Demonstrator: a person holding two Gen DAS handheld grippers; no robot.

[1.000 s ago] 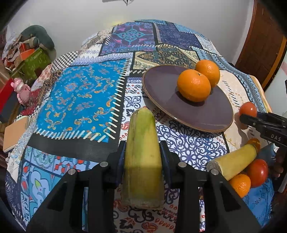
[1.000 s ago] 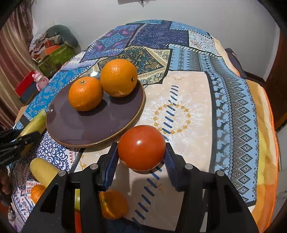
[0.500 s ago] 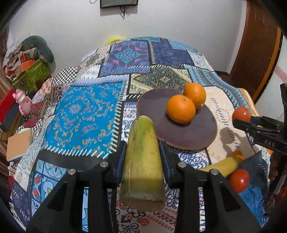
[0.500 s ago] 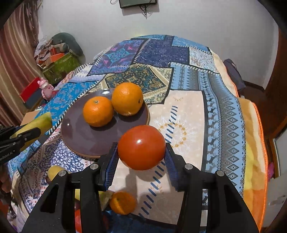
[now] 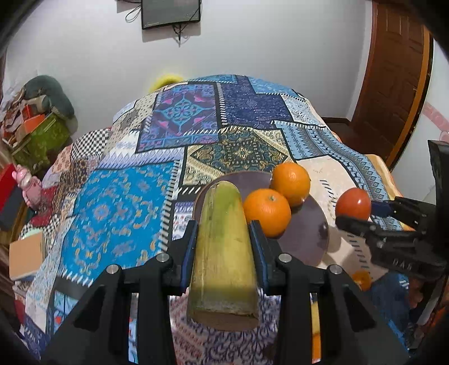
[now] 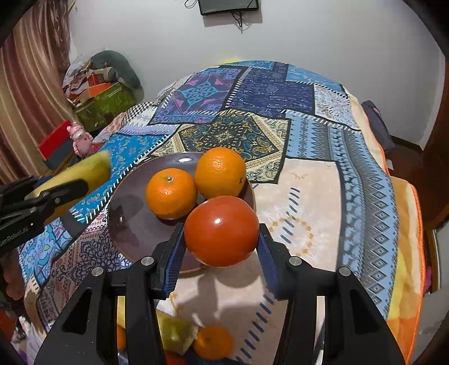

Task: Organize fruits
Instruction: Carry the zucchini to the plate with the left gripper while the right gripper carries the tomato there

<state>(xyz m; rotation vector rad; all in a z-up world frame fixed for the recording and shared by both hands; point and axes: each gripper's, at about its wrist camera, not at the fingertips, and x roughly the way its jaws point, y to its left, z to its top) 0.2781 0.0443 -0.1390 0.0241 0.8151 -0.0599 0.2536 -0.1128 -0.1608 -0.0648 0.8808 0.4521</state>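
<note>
We grip a stiff yellow-green cut banana piece [image 5: 224, 252] mid-length in left gripper [image 5: 224, 250]; right gripper [image 6: 221, 247] squeezes soft, bruisable round red tomato [image 6: 221, 230] above purple plate's [image 6: 132, 224] near rim.

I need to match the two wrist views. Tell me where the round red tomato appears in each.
Left wrist: round red tomato at right edge, clamped in the right gripper.
Right wrist: tomato at centre bottom, between the gripper's blue pads.
Shared landmark: dark purple round plate holding two oranges.

White wall [image 5: 252, 42], wooden door [image 5: 393, 84], perhaps monitor [image 5: 170, 12].
</note>
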